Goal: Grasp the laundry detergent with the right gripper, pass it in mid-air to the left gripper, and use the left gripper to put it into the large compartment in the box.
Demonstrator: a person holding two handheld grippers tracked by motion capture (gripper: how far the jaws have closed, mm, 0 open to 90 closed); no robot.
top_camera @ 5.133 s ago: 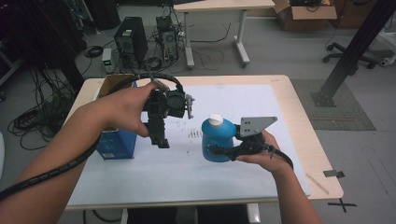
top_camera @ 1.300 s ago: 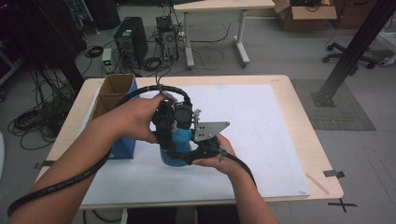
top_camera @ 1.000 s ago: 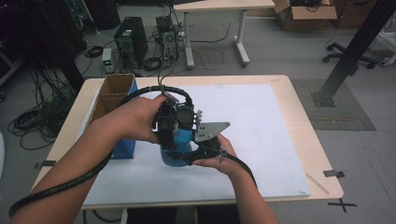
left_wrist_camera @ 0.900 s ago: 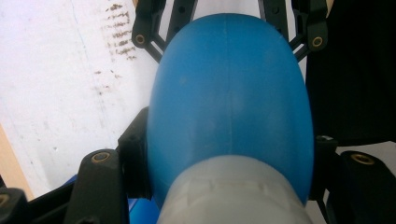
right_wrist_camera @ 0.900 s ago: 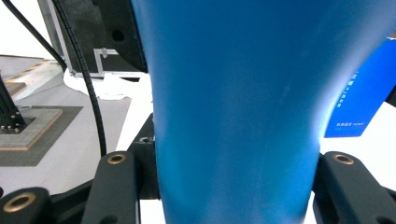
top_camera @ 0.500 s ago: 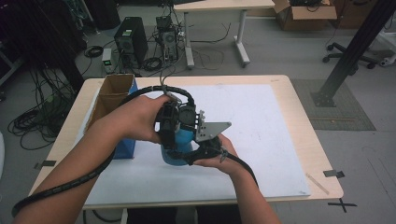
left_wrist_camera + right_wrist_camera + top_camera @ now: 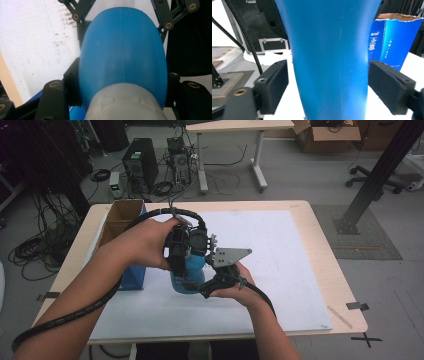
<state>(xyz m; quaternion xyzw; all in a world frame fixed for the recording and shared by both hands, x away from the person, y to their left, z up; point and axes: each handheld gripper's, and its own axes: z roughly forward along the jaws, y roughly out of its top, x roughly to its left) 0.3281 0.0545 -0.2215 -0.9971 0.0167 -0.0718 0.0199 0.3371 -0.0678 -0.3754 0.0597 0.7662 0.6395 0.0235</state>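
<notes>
Blue bottle (image 7: 187, 277) upright on the white sheet (image 7: 280, 250), pinched from above, freed at its side

Just right of the blue box (image 7: 131, 270), the bottle stands with the left gripper (image 7: 184, 251) pressed onto its top: in the left gripper view both jaws bear against its shoulders, above the pale cap (image 7: 126, 105). The right gripper (image 7: 207, 287) lies level at the bottle's far side from the box; its jaws have just been opening, and in the right gripper view the pads (image 7: 273, 85) stand clear of the blue body (image 7: 332, 57) that remains between them, a narrow gap on each side. Beyond the bottle in that view rises the box (image 7: 393, 40), its top flaps open
</notes>
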